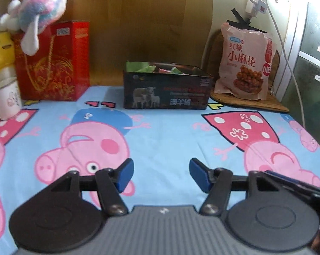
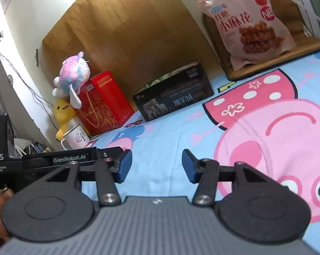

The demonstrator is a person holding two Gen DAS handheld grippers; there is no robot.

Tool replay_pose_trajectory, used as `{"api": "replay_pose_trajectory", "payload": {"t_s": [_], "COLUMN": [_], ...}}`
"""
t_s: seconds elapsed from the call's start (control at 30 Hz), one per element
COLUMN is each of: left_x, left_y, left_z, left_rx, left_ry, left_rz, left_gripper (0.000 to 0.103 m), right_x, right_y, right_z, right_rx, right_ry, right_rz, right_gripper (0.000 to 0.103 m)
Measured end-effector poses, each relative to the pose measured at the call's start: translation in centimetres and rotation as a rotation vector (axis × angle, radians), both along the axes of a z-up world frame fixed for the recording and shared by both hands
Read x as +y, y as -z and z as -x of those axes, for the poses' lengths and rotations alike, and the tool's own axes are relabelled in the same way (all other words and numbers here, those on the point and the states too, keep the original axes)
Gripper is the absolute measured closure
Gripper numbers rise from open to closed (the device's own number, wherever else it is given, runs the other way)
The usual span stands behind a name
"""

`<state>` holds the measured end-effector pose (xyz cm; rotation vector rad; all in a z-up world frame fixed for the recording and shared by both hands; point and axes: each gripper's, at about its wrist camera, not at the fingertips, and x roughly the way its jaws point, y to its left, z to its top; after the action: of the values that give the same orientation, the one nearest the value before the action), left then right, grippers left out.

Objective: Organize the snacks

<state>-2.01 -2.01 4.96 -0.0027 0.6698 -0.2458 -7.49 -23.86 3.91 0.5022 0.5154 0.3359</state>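
A black open box with a sheep picture stands at the back of the table and holds several small snack packets. It also shows in the right wrist view. A large pink snack bag leans upright at the back right, also in the right wrist view. My left gripper is open and empty, low over the cloth, well short of the box. My right gripper is open and empty, to the right of the left one.
A cartoon-pig tablecloth covers the table. A red gift box with plush toys and a white mug stand at the back left. A wooden board lies under the pink bag. A cable hangs at right.
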Motion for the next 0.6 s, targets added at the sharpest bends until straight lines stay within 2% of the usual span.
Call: {"api": "replay_pose_trajectory", "payload": {"t_s": [0.1, 0.17, 0.3, 0.53, 0.6], "left_x": [0.0, 0.1, 0.2, 0.4, 0.4], "left_y": [0.0, 0.0, -0.1, 0.2, 0.3], "left_z": [0.6, 0.9, 1.3, 1.2, 1.2], "left_rx": [-0.03, -0.043, -0.073, -0.09, -0.096], "left_ry": [-0.025, -0.037, -0.067, -0.094, -0.104], "left_rz": [-0.041, -0.056, -0.094, -0.127, -0.14], "left_gripper": [0.041, 0.027, 0.023, 0.002, 0.0], "right_x": [0.3, 0.4, 0.4, 0.2, 0.1], "right_y": [-0.2, -0.2, -0.1, 0.0, 0.0], "right_z": [0.4, 0.6, 0.8, 0.9, 0.8], "right_rx": [-0.013, -0.013, -0.006, -0.003, 0.0], "right_ry": [-0.007, -0.01, -0.004, 0.019, 0.021], "right_rz": [0.016, 0.017, 0.017, 0.021, 0.02], "right_gripper": [0.048, 0.048, 0.048, 0.048, 0.048]}}
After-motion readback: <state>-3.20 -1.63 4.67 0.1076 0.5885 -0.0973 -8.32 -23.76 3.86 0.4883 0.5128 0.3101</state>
